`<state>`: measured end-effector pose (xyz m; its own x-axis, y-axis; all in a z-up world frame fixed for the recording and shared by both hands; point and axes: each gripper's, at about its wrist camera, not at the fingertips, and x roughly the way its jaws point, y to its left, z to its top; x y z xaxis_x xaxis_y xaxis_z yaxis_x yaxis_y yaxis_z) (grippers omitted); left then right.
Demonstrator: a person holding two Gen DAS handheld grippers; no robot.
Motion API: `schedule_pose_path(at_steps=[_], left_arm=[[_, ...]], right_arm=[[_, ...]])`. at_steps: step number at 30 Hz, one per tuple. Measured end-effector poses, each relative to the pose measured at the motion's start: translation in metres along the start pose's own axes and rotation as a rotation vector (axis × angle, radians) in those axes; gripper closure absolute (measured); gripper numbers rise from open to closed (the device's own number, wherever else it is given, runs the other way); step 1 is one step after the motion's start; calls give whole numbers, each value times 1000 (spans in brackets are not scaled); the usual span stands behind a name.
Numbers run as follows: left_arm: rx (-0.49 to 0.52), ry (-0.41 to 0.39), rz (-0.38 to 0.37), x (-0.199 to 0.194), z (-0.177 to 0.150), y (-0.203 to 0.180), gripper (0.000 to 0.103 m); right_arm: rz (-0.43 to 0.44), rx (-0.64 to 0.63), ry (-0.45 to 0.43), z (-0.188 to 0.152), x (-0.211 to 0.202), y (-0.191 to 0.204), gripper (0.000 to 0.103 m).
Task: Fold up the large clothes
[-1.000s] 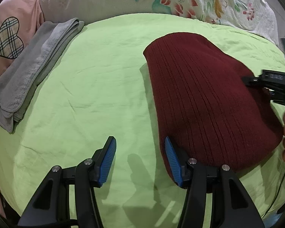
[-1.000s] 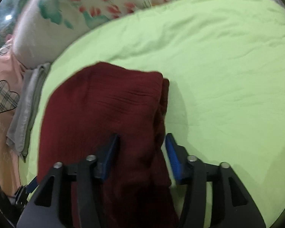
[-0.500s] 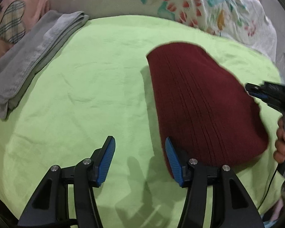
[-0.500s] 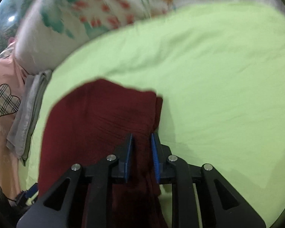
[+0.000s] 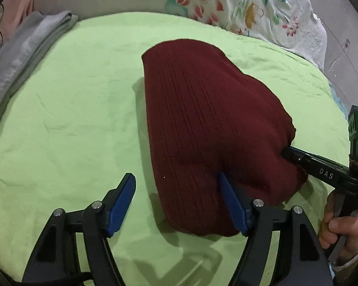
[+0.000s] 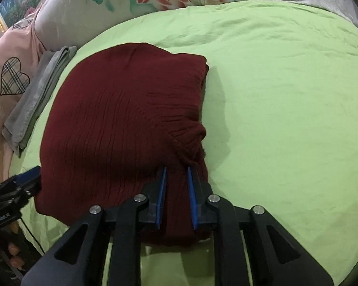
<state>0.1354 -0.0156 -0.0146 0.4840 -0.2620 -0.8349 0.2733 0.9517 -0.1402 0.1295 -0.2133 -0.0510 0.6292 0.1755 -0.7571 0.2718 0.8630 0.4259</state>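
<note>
The right gripper [image 6: 176,195] pinches a gathered bunch of the maroon ribbed-knit sweater [image 6: 121,124] at its near right edge; its blue ridged pads [image 6: 161,197] stand narrow with knit pressed between them and are closing further. The fabric puckers into a small knot just ahead of the pads. The left gripper [image 5: 176,205] is wide and opening: its right pad [image 5: 231,205] lies on the sweater's near edge, its left pad over bare sheet, with the edge between them but not squeezed.

The sweater [image 5: 202,124] lies folded into a thick, rounded bundle in the middle of the lime-green bedsheet [image 5: 71,119], its fine vertical ribs running away from the camera. The sheet is smooth cotton with shallow creases.

At the far left a grey towel [image 6: 35,97], folded into a long strip, lies along the sheet's edge, beside a pink fabric with a plaid heart [image 6: 13,76]. A white floral quilt [image 5: 226,4] is heaped behind. The hand [image 5: 343,226] on the right gripper's handle is cut off by the frame.
</note>
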Motion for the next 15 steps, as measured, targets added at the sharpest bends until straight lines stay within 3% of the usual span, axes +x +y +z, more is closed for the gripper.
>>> schedule_pose_path(at_steps=[4, 8, 12, 14, 15], left_arm=[[46, -26, 66, -2, -2, -5, 22], [4, -27, 51, -2, -2, 10, 15], [-33, -33, 11, -7, -1, 21, 15], [-55, -51, 6, -16, -4, 25, 15], [-63, -60, 12, -22, -6, 25, 15]], right_arm=[[15, 21, -1, -3, -4, -4, 86], [38, 38, 0, -1, -5, -10, 86], [10, 38, 6, 0, -11, -6, 86], [-65, 39, 15, 0, -14, -7, 61], [-75, 50, 15, -1, -16, -10, 61]])
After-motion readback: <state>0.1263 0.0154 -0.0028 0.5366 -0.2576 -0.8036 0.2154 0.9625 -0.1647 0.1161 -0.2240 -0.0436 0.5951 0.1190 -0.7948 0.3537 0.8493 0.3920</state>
